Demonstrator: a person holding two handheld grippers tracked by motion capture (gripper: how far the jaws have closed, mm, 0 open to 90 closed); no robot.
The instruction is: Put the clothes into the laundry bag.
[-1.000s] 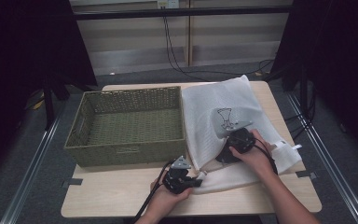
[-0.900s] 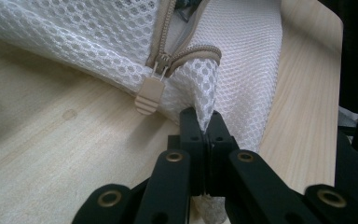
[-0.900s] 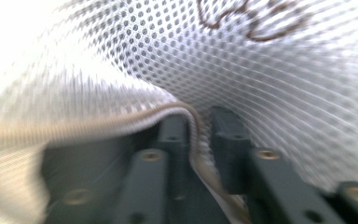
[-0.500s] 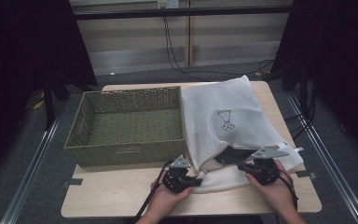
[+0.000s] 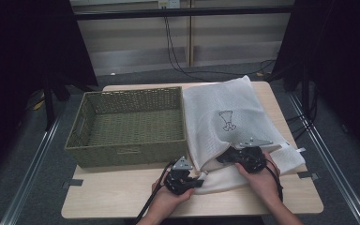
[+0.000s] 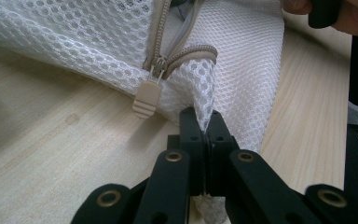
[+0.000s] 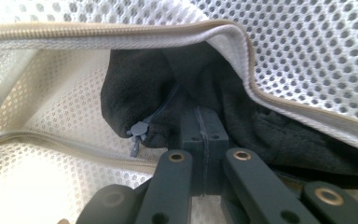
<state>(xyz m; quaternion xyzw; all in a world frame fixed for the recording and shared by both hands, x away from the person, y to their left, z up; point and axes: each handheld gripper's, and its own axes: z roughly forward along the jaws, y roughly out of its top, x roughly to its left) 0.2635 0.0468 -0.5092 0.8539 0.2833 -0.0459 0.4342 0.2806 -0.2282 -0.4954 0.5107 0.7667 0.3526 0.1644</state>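
Mesh laundry bag [image 5: 225, 110] unzipped on bench [image 5: 122, 197], dark printed emblem unreadable.
Left gripper [image 6: 205, 133] fingers clamped on bag corner; right gripper [image 7: 201, 122] fingers together against black garment [image 7: 135, 100].

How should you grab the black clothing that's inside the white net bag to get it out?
Probably best by the rounded fold of the black fabric garment nearest the opening of the white mesh zip bag, beside its small grey zip pull. Come straight in through the unzipped mouth, between the two beige zipper edges: that fold bulges towards the gap, while the rest lies under the mesh.
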